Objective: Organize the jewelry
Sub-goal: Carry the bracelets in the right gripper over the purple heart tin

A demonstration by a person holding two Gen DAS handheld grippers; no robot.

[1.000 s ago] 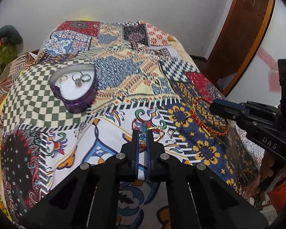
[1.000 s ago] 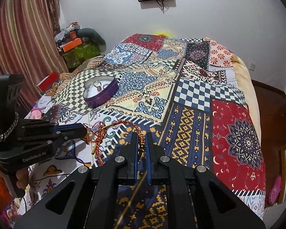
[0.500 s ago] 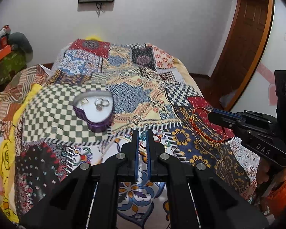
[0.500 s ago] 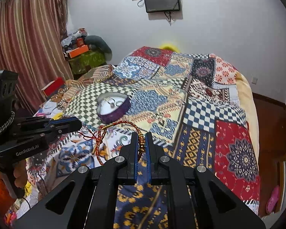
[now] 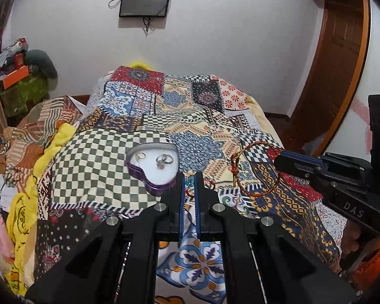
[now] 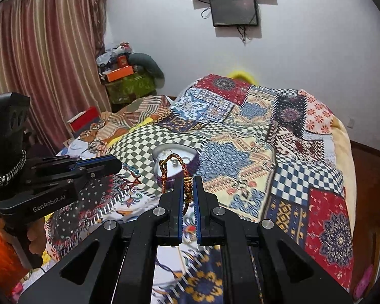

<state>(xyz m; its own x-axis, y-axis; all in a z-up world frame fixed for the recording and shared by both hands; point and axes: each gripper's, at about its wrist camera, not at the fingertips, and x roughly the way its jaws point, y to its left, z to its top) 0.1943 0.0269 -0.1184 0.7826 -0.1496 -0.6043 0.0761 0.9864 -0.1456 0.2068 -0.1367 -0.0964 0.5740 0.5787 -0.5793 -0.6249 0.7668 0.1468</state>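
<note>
A purple heart-shaped tin (image 5: 153, 165) with a white inside holds several silver rings (image 5: 164, 159) on the patchwork bedspread. My left gripper (image 5: 189, 180) is shut on a small blue and red beaded piece (image 5: 190, 182), held above the bed just right of the tin. My right gripper (image 6: 188, 181) is shut on a red and gold cord bracelet (image 6: 176, 167), which hangs in the air in front of the tin (image 6: 193, 163). The same bracelet (image 5: 250, 172) shows as a loop hanging from my right gripper (image 5: 278, 160) in the left wrist view.
The patchwork bedspread (image 5: 202, 116) covers the bed. Yellow and striped cloths (image 5: 38, 157) are heaped at its left side. A green-draped stand with boxes (image 6: 129, 81) stands by the curtain. A wooden door (image 5: 342, 63) is at the right.
Both grippers have lifted away from the bed, each with its piece. The right gripper has carried the bracelet left, in front of the tin.
</note>
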